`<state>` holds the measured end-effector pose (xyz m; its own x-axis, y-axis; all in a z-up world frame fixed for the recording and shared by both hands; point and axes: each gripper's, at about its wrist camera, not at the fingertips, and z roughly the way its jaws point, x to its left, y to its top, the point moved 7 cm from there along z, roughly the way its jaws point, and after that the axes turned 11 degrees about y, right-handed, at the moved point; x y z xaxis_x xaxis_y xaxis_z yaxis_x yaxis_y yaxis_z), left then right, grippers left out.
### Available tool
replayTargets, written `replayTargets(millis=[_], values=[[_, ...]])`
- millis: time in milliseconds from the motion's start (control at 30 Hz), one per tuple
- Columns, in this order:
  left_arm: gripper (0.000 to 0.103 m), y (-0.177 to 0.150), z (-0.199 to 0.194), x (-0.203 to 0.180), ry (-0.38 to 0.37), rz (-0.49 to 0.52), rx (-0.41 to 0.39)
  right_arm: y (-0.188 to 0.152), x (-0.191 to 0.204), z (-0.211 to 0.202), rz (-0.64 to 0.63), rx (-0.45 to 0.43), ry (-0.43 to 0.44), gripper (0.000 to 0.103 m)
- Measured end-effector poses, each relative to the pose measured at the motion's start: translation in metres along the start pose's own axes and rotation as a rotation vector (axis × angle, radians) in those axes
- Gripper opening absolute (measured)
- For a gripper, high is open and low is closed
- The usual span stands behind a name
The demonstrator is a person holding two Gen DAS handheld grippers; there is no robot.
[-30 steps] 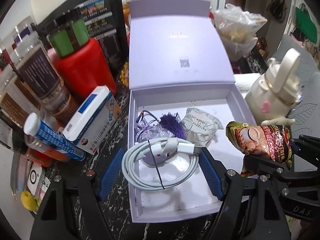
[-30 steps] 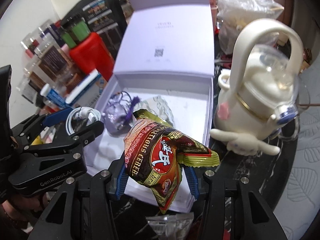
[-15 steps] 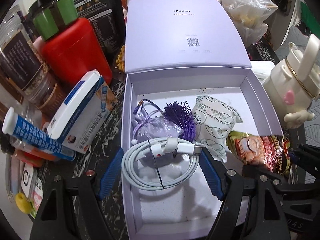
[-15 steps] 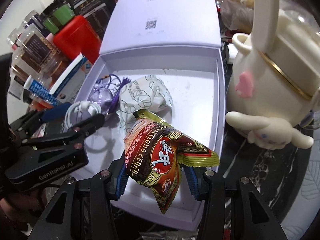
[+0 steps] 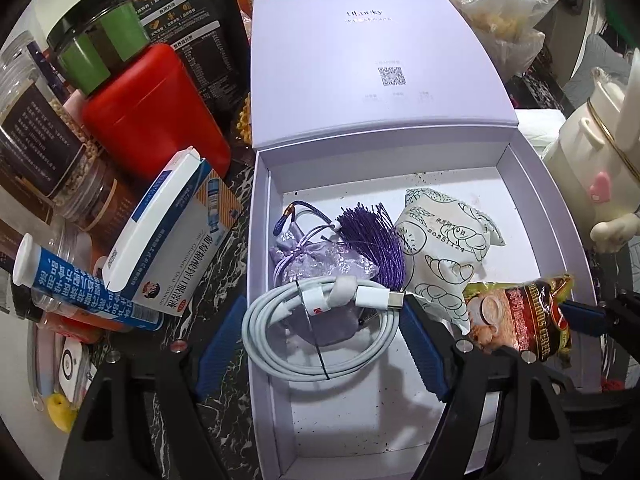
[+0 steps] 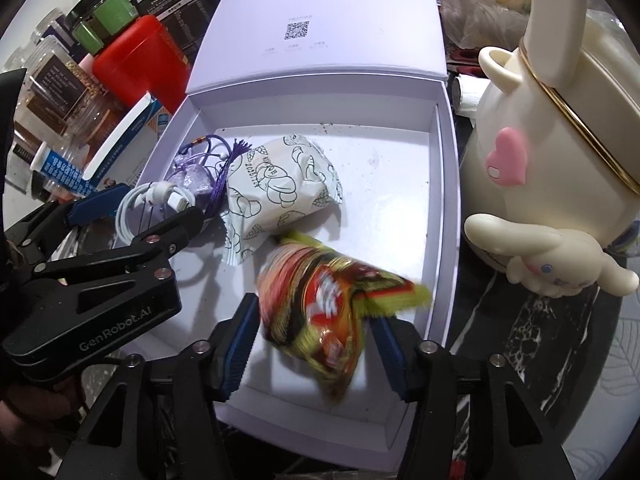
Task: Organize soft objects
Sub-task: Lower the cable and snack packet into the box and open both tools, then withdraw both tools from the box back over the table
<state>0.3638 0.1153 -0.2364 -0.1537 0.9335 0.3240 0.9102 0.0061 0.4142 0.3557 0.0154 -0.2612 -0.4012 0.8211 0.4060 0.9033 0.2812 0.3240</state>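
Right tongs (image 6: 314,338) have opened wide, releasing blurred snack packet (image 6: 332,308).

We look down and forward from each hand-held gripper, close over the open box (image 5: 532,184) on the worktop. From the left wrist its lid (image 5: 360,60) rises at 12 o'clock. The right wrist sits nearer the box's (image 6: 444,184) right wall, with the left hand-held gripper (image 6: 136,216) at 9 o'clock. Both views share the box's inside.
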Motion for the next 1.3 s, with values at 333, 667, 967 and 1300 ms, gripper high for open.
replayTargets(millis=[333,667,967,1300], values=[[0.078,-0.007,-0.005,0.007,-0.026,-0.022,0.076,-0.007,0.002,-0.024,0.001,-0.025,0.009,0.075],[0.078,-0.004,-0.035,0.017,-0.016,-0.053,0.045,-0.003,0.007,-0.05,-0.009,-0.07,-0.004,0.075],[0.078,0.002,-0.061,0.024,-0.038,-0.082,0.007,0.002,0.02,-0.076,-0.042,-0.119,-0.018,0.075],[0.103,0.015,-0.092,0.029,-0.058,-0.105,-0.066,0.005,0.027,-0.108,-0.067,-0.162,-0.036,0.075]])
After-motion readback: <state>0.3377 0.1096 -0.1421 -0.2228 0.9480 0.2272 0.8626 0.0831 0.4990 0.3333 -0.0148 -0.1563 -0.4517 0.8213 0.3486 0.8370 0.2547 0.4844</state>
